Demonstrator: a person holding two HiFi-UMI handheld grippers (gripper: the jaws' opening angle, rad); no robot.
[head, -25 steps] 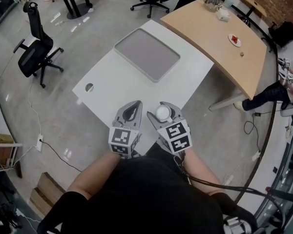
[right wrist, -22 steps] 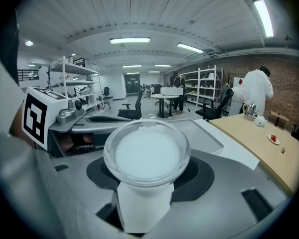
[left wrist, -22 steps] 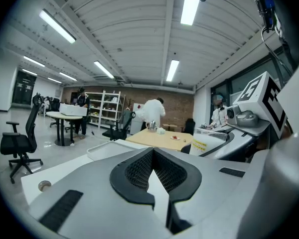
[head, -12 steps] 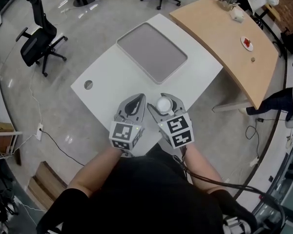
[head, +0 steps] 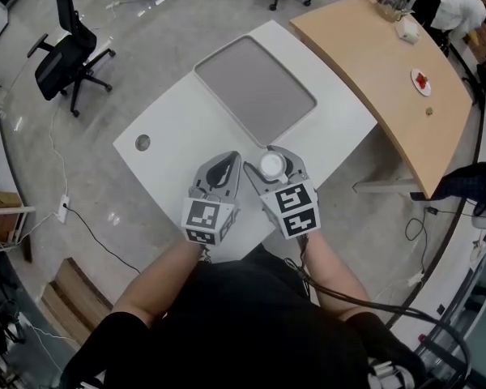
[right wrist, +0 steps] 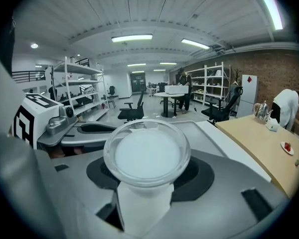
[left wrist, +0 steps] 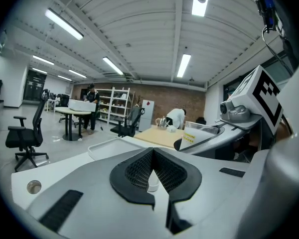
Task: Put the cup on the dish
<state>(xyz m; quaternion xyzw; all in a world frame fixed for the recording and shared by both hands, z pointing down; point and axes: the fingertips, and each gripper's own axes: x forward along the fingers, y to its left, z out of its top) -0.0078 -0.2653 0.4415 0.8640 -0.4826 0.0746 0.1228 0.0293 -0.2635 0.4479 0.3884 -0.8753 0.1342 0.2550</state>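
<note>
So the right gripper point(head: 275, 156) is clamped on a clear, round-rimmed plastic cup point(right wrist: 147, 153). The jaws are only as far apart as the cup is wide, with the black pads pressing its sides below the rim. The cup sits upright, mouth up, and looks milky white inside. From the left gripper view you can also see a yellow label on its side.

The left gripper point(head: 223, 162) is right beside it. Its jaws are pinched together with nothing between them.

Both grippers hang over the near edge of the white rectangular table point(head: 170, 136). The cup is in the air there, well short of the flat grey rectangular tray with a pale rim point(head: 255, 83) on the far half of that table. A curved light-wood table point(head: 373, 63) runs along the right.
</note>
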